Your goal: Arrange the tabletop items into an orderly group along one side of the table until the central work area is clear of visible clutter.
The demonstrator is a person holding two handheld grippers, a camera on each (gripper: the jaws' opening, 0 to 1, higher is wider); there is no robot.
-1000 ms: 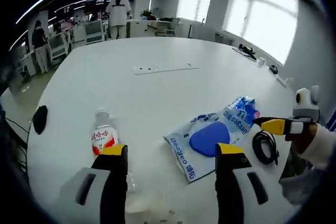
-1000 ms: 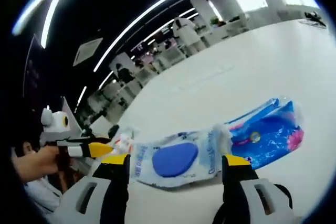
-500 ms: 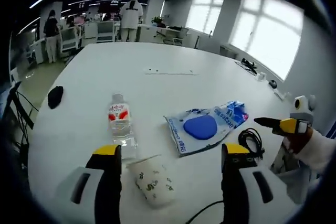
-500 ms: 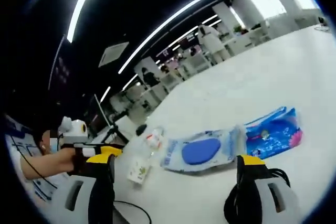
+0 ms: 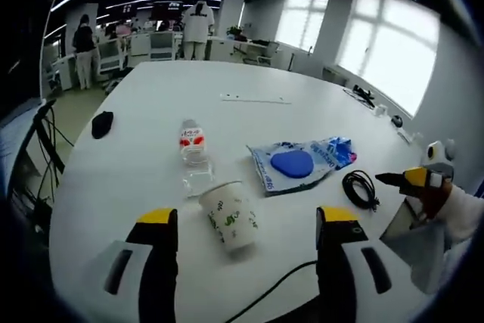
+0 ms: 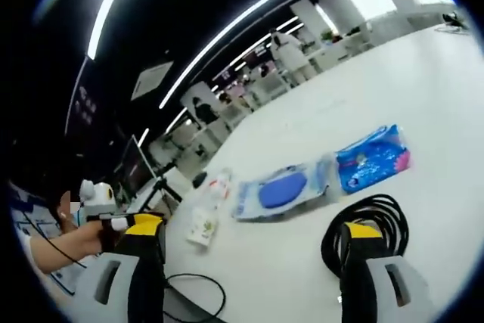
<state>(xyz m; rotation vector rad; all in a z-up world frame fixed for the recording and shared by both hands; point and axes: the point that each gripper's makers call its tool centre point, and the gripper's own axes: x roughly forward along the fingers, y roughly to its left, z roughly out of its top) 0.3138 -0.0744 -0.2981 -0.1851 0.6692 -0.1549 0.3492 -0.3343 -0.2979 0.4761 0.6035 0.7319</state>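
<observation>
On the white table (image 5: 136, 172) a paper cup (image 5: 229, 222) lies on its side. Behind it is a clear water bottle (image 5: 193, 147) with a red label. To the right lie a white wipes pack (image 5: 295, 166) with a blue oval lid, a blue pouch (image 5: 337, 150) touching its far end, and a black coiled cable (image 5: 361, 187). My left gripper (image 5: 248, 217) is open and held back above the near edge, holding nothing. My right gripper (image 6: 254, 231) is open too, with the coiled cable (image 6: 372, 221) by its right jaw. The cup (image 6: 202, 226), bottle (image 6: 219, 185), pack (image 6: 278, 190) and pouch (image 6: 372, 158) lie beyond.
A loose black cable (image 5: 281, 290) runs along the near edge. A small black object (image 5: 102, 123) sits at the far left, a white power strip (image 5: 253, 98) further back. The right gripper (image 5: 423, 182) enters from the right. People stand at desks beyond the table.
Both views have pulled back from the table, so the cup, coiled cable and loose cable now show. The items themselves lie where they were. Both grippers stay open.
</observation>
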